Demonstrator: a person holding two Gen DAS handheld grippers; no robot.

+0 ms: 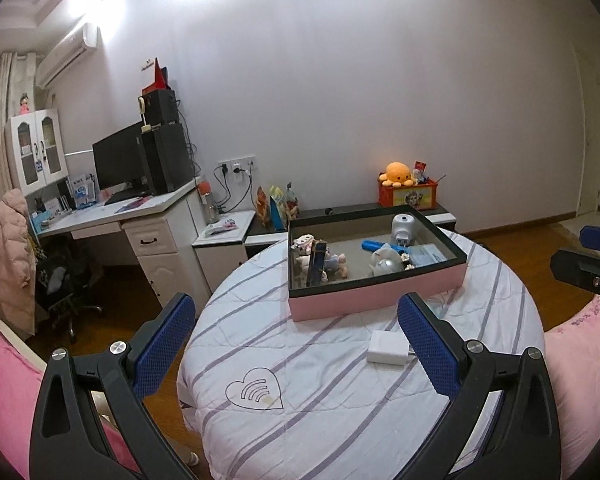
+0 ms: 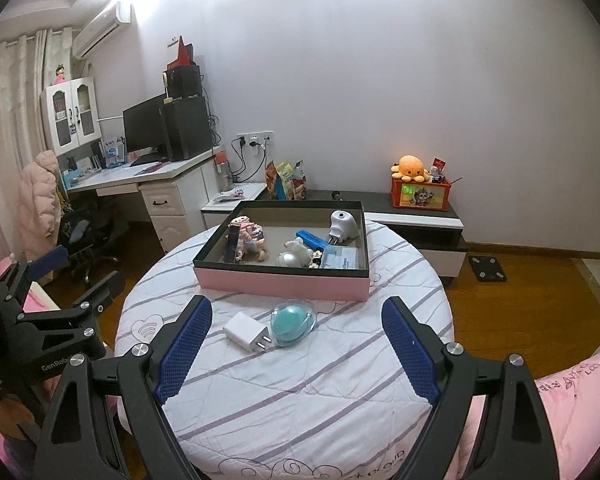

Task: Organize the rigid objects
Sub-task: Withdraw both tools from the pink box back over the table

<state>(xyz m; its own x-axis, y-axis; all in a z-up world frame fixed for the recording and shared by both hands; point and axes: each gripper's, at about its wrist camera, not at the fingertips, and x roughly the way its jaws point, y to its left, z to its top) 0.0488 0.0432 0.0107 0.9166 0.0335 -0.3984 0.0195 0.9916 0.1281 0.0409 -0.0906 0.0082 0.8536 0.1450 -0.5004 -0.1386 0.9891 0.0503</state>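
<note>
**Two Items Left Outside the Box**

On the round table (image 2: 284,384) draped in a white cloth with lilac stripes, both handheld tools hover with nothing in them. Nearest the onlooker, the right gripper (image 2: 296,344), black-framed with blue textured pads, stands spread wide and empty; the left gripper (image 1: 296,344), of the same build, is likewise released, its fingers parted over the cloth. Between the right tool's fingers and just ahead of them lie a white square plug-in charger (image 2: 247,334) and, touching it, a teal round object in a clear plastic shell (image 2: 291,323). Both remain loose on the cloth, so the sorting looks unfinished.

Just beyond sits the shallow pink cardboard box with a dark rim (image 2: 284,282), already holding a small doll figure (image 2: 249,236), a blue bar-shaped item (image 2: 311,240), a white dome-shaped plug adapter (image 2: 343,224) and a pale blue flat packet (image 2: 342,258). By this reckoning most pieces are in; two are left. Nothing blocks the path to them, though the pair lie so close that lifting one may nudge the other.

Farther off, a white desk with a dark monitor (image 2: 148,130) lines the wall, and an orange plush octopus (image 2: 410,168) tops a red crate.
</note>
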